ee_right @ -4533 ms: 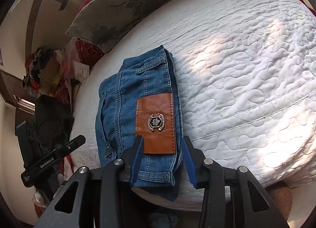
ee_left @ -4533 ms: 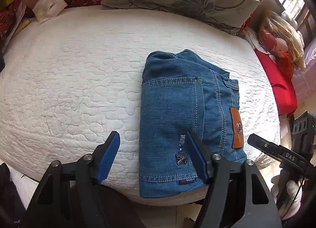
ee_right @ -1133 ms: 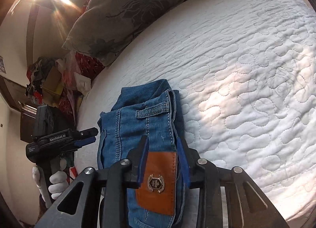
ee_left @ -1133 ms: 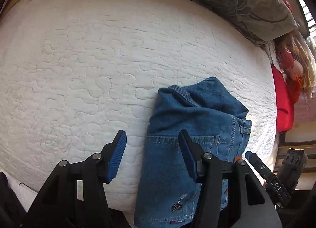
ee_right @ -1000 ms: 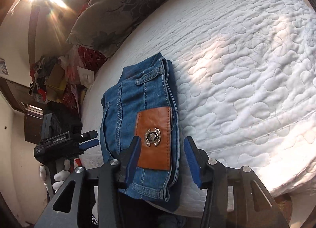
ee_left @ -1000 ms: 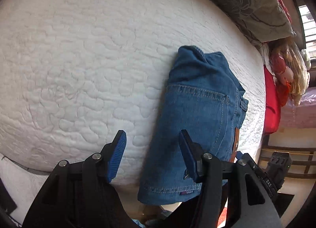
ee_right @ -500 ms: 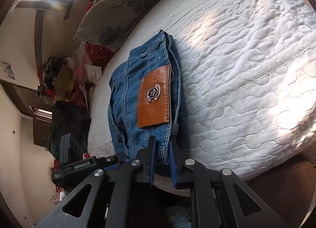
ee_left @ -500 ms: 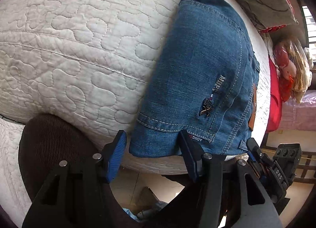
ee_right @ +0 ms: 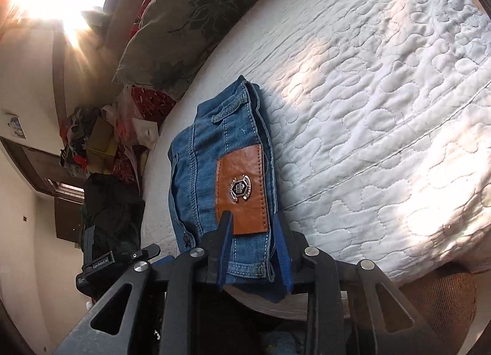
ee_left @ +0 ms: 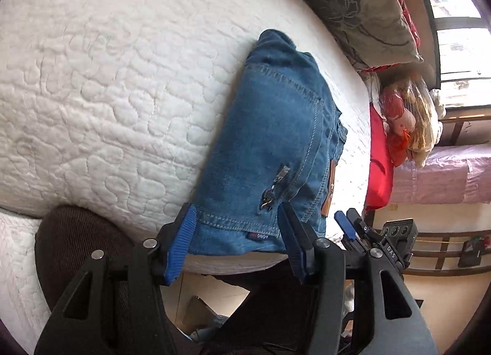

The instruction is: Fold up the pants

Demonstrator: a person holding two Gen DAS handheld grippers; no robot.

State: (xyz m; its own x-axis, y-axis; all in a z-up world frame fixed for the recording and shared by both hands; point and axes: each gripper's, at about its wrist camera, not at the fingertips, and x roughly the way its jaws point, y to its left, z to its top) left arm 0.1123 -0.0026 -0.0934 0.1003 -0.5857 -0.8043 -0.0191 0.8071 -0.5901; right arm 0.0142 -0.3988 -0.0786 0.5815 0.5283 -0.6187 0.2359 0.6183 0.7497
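Jeans (ee_left: pixel 276 146) near edge between spread left fingers (ee_left: pixel 179 241); right fingers (ee_right: pixel 223 244) straddle waistband.

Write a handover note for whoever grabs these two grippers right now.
Left gripper: open, its fingers either side of the near hem of the folded jeans, not clamped.
Right gripper: partly open around the waistband end, just below the leather patch; whether it is pinching the denim cannot be told.
Jeans: a compact folded bundle at the near edge of the white quilted bed, overhanging slightly.
Done: the folding looks finished.
Left: probably square the bundle, then release and back off.
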